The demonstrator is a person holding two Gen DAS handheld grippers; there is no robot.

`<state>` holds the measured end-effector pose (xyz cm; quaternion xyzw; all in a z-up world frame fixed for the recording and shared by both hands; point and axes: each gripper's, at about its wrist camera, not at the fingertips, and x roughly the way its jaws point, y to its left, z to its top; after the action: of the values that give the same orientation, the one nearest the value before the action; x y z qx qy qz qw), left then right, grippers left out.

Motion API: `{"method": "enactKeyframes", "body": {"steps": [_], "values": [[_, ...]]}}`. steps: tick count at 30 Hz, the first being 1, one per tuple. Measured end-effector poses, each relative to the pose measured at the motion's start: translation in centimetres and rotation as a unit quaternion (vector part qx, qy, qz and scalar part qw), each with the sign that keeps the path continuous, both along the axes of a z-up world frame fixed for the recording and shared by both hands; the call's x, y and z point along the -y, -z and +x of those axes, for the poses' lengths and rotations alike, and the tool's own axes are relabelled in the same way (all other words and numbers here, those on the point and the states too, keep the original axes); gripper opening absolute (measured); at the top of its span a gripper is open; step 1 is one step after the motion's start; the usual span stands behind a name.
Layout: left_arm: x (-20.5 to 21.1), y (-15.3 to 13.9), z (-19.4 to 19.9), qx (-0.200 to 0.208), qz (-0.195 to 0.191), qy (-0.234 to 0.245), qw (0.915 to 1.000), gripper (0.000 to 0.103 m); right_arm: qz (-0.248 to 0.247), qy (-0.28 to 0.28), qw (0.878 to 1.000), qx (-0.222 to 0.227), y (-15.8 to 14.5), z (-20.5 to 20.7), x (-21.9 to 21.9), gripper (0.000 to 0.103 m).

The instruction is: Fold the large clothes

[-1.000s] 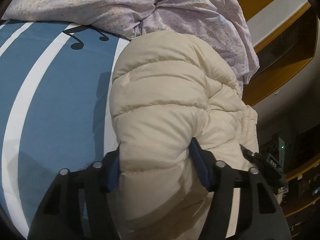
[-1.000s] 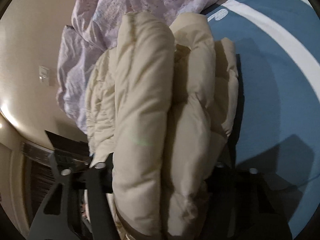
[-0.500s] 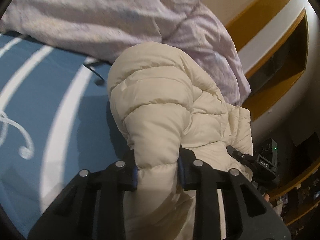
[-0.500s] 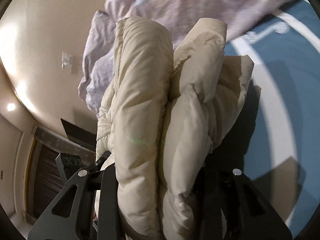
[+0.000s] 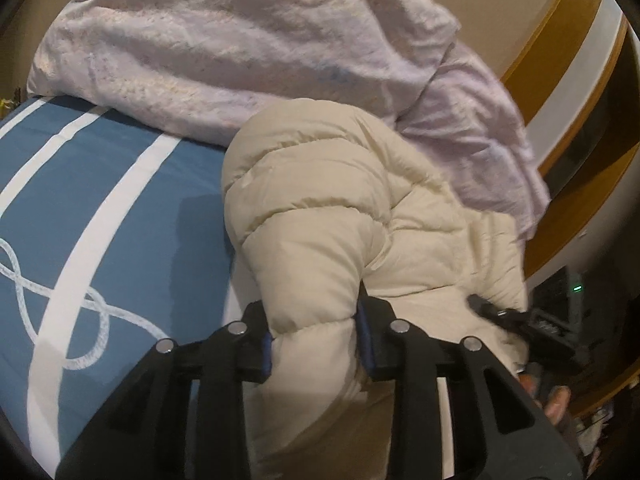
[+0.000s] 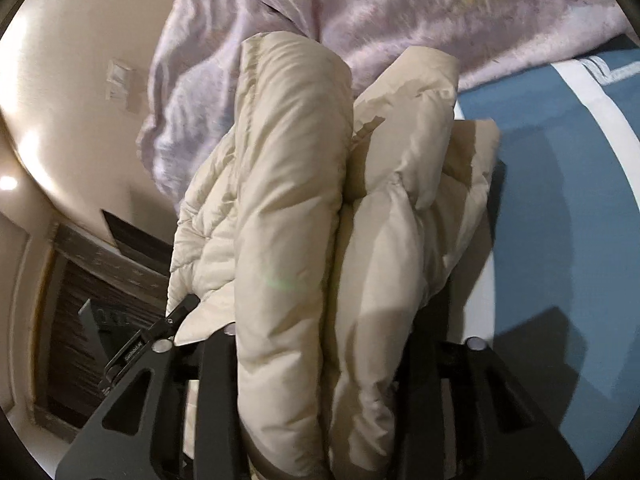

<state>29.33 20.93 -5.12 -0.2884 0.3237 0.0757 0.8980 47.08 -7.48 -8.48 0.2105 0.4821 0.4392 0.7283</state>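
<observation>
A cream puffer jacket (image 5: 320, 200) is bunched into a thick folded bundle over the blue bed cover (image 5: 100, 200). My left gripper (image 5: 316, 332) pinches one padded roll of it between its blue pads, and its jaws are opening slightly. In the right wrist view the same jacket (image 6: 288, 160) fills the gap of my right gripper (image 6: 320, 340) as two thick folds. Its jaws are opening too, and its pads are hidden by the fabric. The bundle hangs between both grippers, lifted off the cover (image 6: 560, 160).
A crumpled lilac duvet (image 5: 240, 40) lies heaped just behind the jacket and shows again as the duvet (image 6: 400, 8) in the right view. The bed's edge and wooden furniture (image 5: 580, 92) are to the right. A hand (image 5: 556, 404) shows at the lower right.
Both grippers carried the jacket toward the lilac duvet, which now looms larger. The left jaws squeezed in on the roll, then eased a little. The right view rolled.
</observation>
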Motion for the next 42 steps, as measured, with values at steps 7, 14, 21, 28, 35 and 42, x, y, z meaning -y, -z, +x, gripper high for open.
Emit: {"method": "enactKeyframes", "body": {"steps": [7, 14, 21, 28, 35, 42], "values": [[1.2, -1.0, -0.9, -0.025, 0.112, -0.031, 0.9929, 0.055, -0.102, 0.07, 0.988, 0.096, -3.4, -1.7, 2.3, 0.068], [2.7, -3.5, -1.5, -0.018, 0.175, -0.052, 0.9831, 0.065, -0.141, 0.078, 0.965, 0.209, -6.8, -4.9, 1.0, 0.068], [4.8, -3.7, 0.5, -0.033, 0.218, -0.052, 0.974, 0.065, -0.182, 0.055, 0.941, 0.28, -6.2, -6.6, -3.3, 0.063], [6.0, -1.3, 2.6, -0.067, 0.266, -0.044, 0.9606, 0.07, -0.237, 0.056, 0.925, 0.292, -2.7, -6.3, -4.3, 0.063], [5.9, -0.1, 3.5, -0.074, 0.278, -0.026, 0.9574, 0.073, -0.234, 0.061, 0.934, 0.264, -1.4, -5.7, -3.8, 0.063], [5.4, 1.1, 4.0, -0.074, 0.267, -0.017, 0.9607, 0.074, -0.222, 0.064, 0.941, 0.247, -0.3, -5.1, -3.6, 0.063]]}}
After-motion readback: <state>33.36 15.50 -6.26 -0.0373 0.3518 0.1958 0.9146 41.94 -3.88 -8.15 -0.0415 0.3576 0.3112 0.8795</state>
